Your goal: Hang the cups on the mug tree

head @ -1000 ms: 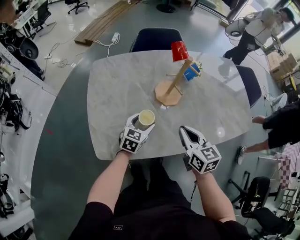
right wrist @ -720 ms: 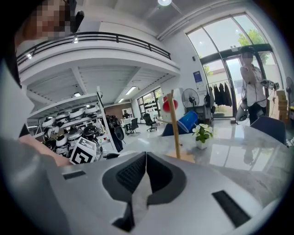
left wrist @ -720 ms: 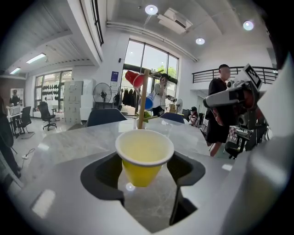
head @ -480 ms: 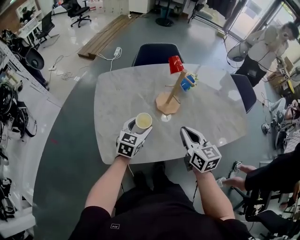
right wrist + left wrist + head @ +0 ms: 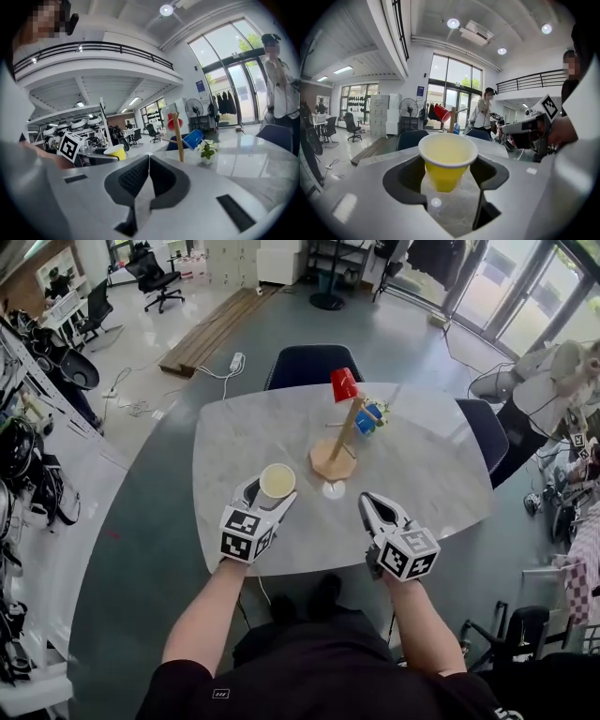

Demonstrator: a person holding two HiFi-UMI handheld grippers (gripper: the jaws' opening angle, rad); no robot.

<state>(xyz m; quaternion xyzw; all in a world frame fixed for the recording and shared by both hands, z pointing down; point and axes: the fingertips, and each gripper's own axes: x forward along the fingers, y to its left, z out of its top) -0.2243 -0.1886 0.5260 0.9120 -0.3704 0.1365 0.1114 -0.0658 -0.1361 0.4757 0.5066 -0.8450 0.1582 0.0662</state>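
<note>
**A:** What is nearest to you?

**B:** My left gripper [image 5: 269,493] is clenched on the yellow cup [image 5: 447,161], and both jaws press its sides under the rim. The cup is upright with its mouth up, and I see only its pale inside. It is at the near-left of the mug tree [image 5: 335,459], well apart from it. My right gripper [image 5: 147,164] grasps nothing. Its jaws are together, at the near-right of the tree.

**A:** What stands between the cup and the tree?

**B:** A small white round thing [image 5: 334,489] lies on the table [image 5: 431,474], just in front of the tree's base. I cannot tell what it is.

**A:** And on the tree itself?

**B:** A red cup [image 5: 343,384] sits tilted over the top of the pole. A blue cup [image 5: 366,419] hangs tilted on a peg at the tree's right side, and a small plant [image 5: 206,150] stands just beside it. Behind the tree is a dark blue chair [image 5: 309,367]. Far to the right of the tree a person [image 5: 553,381] stands.
</note>
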